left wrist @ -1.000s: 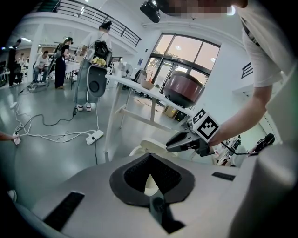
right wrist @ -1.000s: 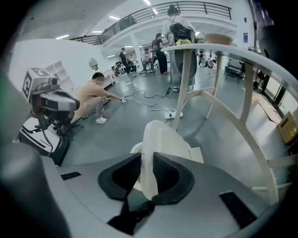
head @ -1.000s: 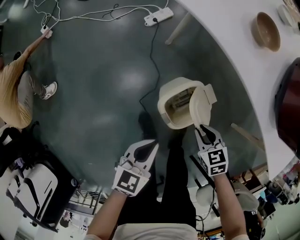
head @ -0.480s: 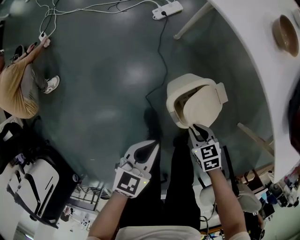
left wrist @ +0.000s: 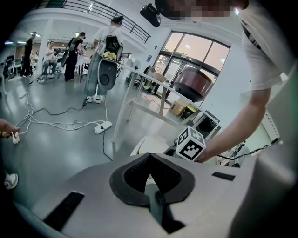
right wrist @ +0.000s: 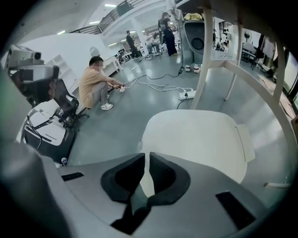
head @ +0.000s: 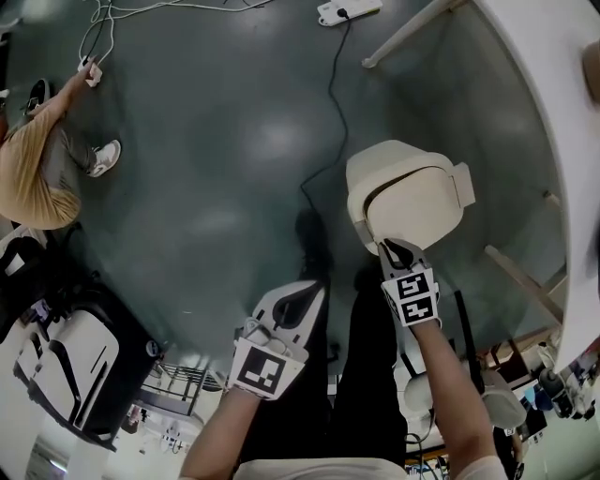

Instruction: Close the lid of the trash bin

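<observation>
A cream trash bin stands on the grey floor beside the table. Its lid lies down over the opening, almost flat. My right gripper is at the lid's near edge, jaws drawn together with the rim between them. In the right gripper view the lid fills the middle and the right gripper shows only a thin cream strip in its gap. My left gripper hangs to the left of the bin, shut and holding nothing. The left gripper looks toward the bin.
A white table curves along the right with legs near the bin. A power strip and its cable lie on the floor behind the bin. A person crouches at far left. A black-and-white machine stands at lower left.
The lid has swung down from upright to almost flat on the bin, and my right gripper came down with it. The left gripper has barely moved.
</observation>
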Motion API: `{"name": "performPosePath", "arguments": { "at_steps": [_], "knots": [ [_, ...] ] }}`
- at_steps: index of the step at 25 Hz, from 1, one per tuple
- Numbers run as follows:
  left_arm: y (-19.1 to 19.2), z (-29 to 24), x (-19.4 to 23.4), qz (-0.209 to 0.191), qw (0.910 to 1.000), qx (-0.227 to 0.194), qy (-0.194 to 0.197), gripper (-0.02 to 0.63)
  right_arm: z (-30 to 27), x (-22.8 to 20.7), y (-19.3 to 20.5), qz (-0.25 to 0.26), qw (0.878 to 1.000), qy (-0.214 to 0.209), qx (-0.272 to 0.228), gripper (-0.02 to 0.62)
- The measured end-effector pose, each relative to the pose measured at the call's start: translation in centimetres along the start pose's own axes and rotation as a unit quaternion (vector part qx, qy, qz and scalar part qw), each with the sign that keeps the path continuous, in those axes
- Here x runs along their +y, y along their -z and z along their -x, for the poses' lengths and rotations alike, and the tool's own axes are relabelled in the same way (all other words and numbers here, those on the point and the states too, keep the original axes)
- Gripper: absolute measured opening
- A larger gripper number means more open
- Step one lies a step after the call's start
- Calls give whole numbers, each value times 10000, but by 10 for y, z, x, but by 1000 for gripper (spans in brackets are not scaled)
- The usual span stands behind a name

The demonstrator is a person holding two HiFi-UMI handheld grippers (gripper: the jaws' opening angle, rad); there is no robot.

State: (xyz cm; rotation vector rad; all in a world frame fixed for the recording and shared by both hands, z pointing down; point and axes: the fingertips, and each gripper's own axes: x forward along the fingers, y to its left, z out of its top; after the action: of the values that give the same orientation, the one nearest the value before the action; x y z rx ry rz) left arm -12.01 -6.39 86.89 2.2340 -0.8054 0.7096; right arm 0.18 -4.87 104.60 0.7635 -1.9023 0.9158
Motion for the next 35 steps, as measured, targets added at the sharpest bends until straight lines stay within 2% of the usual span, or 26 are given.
{"name": "performPosePath", "arguments": {
  "at_steps": [7,16,20,26,32,35],
  "knots": [
    [12,6,11,62,9999,72,-52,17,-26,-3,5,33,9995,201,252,25],
    [28,3,19,138,9998,92,-78,17,-46,-11,17,325,9952,804,457,14],
    [22,8,17,152,9999,32,-63,17,-39,-7,11,105,9969,693,359,14],
    [-8,28,6,59,10000,-38,27,17,19,7,-30,55,9976,697,25,13],
    [-53,75,-23,-76,9998,-122,119,17,117,39,-79,-146,9964,647,-534,12],
    [-78,101,-32,-165,9994,-261,138,17,169,53,-109,-165,9926,752,-939,12]
  ]
}}
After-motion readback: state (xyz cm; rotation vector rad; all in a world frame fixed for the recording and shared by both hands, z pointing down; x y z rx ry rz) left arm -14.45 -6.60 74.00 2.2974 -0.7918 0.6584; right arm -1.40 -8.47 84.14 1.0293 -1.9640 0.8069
